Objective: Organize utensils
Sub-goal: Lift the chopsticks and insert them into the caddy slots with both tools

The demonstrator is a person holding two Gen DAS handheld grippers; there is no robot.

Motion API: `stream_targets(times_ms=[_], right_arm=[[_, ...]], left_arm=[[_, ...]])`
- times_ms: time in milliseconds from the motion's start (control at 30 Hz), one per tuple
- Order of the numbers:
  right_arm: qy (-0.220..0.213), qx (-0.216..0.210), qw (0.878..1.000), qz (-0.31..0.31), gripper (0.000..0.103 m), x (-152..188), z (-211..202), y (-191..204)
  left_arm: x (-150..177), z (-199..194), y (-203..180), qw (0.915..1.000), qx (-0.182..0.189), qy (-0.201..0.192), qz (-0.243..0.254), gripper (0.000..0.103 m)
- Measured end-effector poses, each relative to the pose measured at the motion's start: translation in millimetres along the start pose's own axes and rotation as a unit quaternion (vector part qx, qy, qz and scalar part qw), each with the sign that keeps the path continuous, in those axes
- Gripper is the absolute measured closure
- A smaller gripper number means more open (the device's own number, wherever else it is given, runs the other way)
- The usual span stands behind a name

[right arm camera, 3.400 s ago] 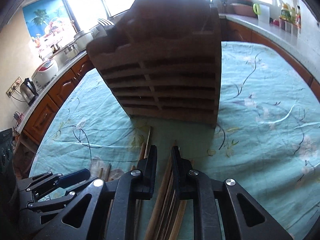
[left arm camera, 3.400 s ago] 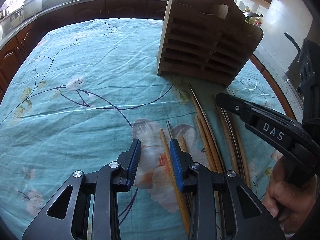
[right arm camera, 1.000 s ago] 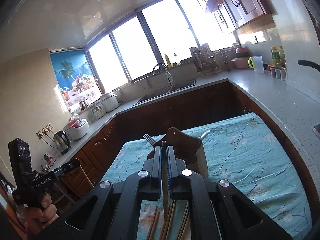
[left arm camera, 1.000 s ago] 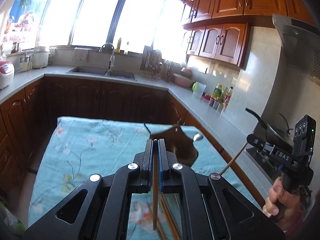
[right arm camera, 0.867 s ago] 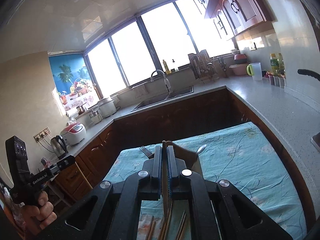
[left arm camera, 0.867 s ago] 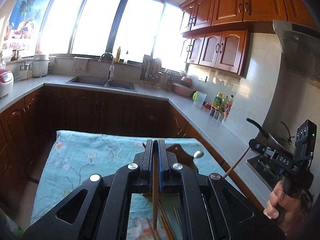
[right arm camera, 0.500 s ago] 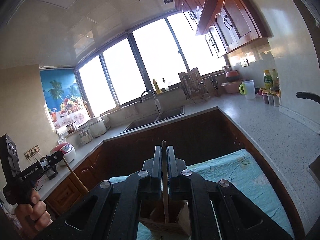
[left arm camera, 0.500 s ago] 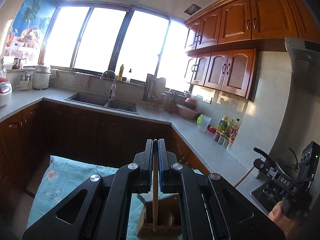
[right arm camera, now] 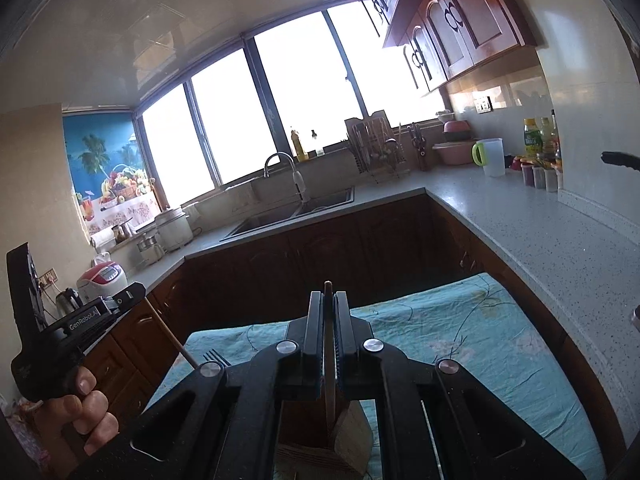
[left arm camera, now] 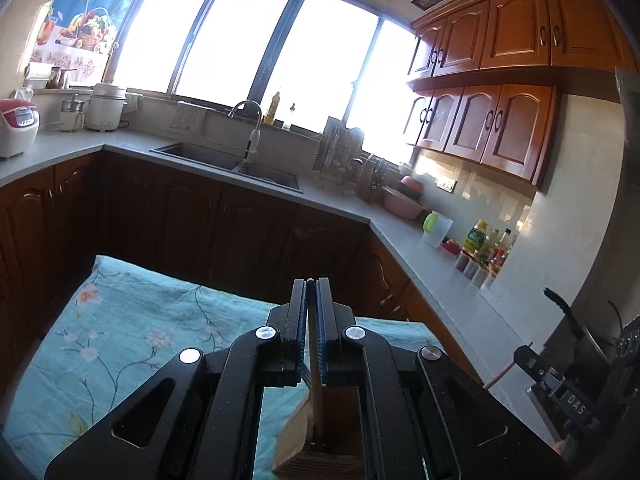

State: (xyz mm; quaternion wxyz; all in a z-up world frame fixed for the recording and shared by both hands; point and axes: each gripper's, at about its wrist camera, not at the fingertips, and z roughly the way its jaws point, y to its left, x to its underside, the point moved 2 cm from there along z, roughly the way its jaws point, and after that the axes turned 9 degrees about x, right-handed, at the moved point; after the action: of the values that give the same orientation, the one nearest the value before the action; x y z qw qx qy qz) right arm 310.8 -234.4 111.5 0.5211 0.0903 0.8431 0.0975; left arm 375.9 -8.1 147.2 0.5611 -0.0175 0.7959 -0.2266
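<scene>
Each gripper is shut on one wooden chopstick that hangs downward. In the left wrist view my left gripper [left arm camera: 311, 286] pinches its chopstick [left arm camera: 316, 392], whose lower end dips into the open top of the wooden utensil holder [left arm camera: 304, 432]. Fork tines [left arm camera: 306, 377] stick up from the holder. In the right wrist view my right gripper [right arm camera: 328, 298] clamps a chopstick [right arm camera: 330, 392] over the same holder [right arm camera: 354, 436]. The left gripper [right arm camera: 134, 291], held by a hand [right arm camera: 86, 408], appears at the left with its chopstick [right arm camera: 176, 340] slanting down toward a fork [right arm camera: 214, 358].
The holder stands on a table with a teal floral cloth [left arm camera: 120, 340]. Dark cabinets and a grey counter [right arm camera: 540, 232] wrap around the far side, with a sink [left arm camera: 236, 166], a dish rack and bottles. The right gripper's body [left arm camera: 568, 400] shows at the lower right of the left wrist view.
Both grippers have carried their chopsticks forward and slightly down. The holder, ahead of them on the table a second ago, now sits under the chopsticks' lower ends.
</scene>
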Motion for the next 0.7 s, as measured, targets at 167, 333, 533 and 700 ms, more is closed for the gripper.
stream_targets(times_ms=[167, 333, 533, 700], right_arm=[[0.027, 0.004, 1.0, 0.011, 0.098, 18.9, 16.4, -5.6], [0.032, 0.004, 0.999, 0.017, 0.098, 19.2, 17.3, -7.3], [0.037, 0.005, 0.999, 0.02, 0.098, 16.5, 18.0, -9.9], [0.043, 0.005, 0.999, 0.027, 0.097, 15.5, 21.2, -13.2]], left_arm=[[16.5, 5.7, -0.9, 0.9996, -0.007, 0.023, 0.014, 0.098], [23.8, 13.0, -5.2, 0.9988, -0.005, 0.042, 0.023, 0.098], [21.7, 14.6, -5.7, 0.9986, -0.011, 0.044, 0.027, 0.098], [20.2, 16.4, -6.8, 0.9979, -0.012, 0.057, 0.03, 0.098]])
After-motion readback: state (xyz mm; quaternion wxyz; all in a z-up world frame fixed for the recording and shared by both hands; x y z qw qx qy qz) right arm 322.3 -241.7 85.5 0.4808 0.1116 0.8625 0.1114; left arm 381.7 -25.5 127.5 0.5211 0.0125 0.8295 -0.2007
